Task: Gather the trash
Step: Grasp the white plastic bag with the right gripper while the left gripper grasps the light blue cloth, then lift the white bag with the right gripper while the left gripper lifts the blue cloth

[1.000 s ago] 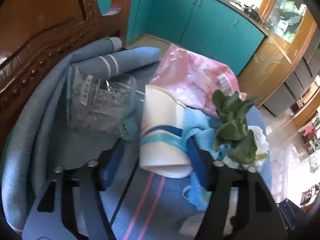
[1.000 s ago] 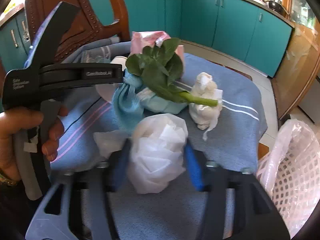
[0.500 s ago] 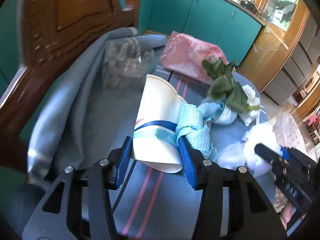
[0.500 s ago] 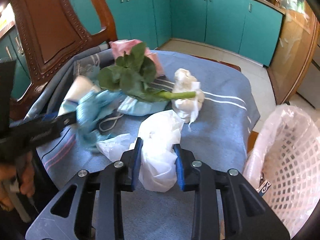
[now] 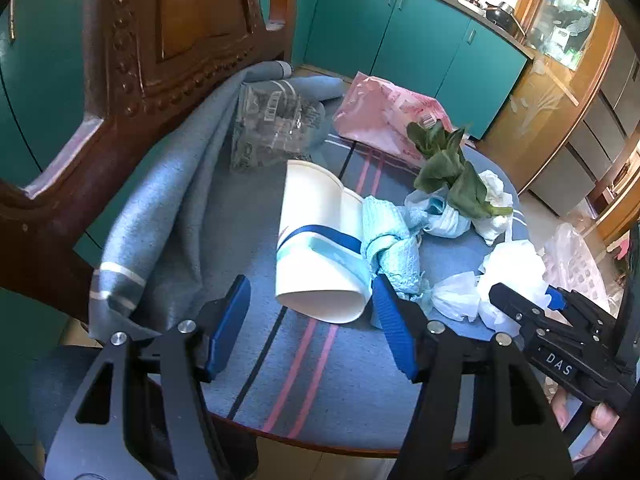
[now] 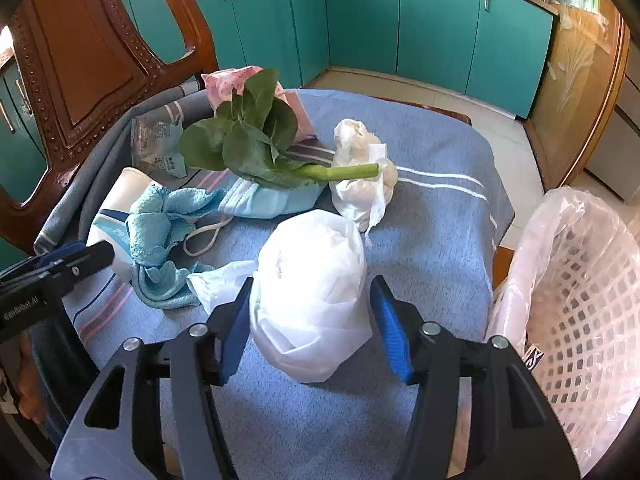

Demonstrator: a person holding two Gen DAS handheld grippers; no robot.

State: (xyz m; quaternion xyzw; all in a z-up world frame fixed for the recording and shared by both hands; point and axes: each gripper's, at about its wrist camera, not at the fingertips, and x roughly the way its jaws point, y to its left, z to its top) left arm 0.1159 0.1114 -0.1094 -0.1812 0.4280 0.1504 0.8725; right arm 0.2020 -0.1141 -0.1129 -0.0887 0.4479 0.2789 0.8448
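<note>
Trash lies on a blue cloth over a chair seat. A white paper cup (image 5: 316,248) with blue stripes lies on its side; my left gripper (image 5: 310,328) is open, its jaws wide around the cup's near end without touching. My right gripper (image 6: 310,328) is open around a white plastic bag (image 6: 310,292), its jaws a little apart from it. Also here are a crumpled teal cloth (image 6: 160,236), a face mask (image 6: 268,200), a green leafy vegetable (image 6: 248,140), a wad of white tissue (image 6: 360,176), a pink bag (image 5: 384,112) and a clear wrapper (image 5: 272,124).
A white lattice basket (image 6: 580,300) lined with clear plastic stands to the right of the seat. The carved wooden chair back (image 5: 160,40) rises on the left. Teal kitchen cabinets (image 6: 400,20) stand behind. The right gripper shows in the left wrist view (image 5: 560,344).
Both grippers have drawn back and opened wide. The left one had closed in on the cup; the right one had squeezed the white bag. The bag now sits puffed out between its jaws.
</note>
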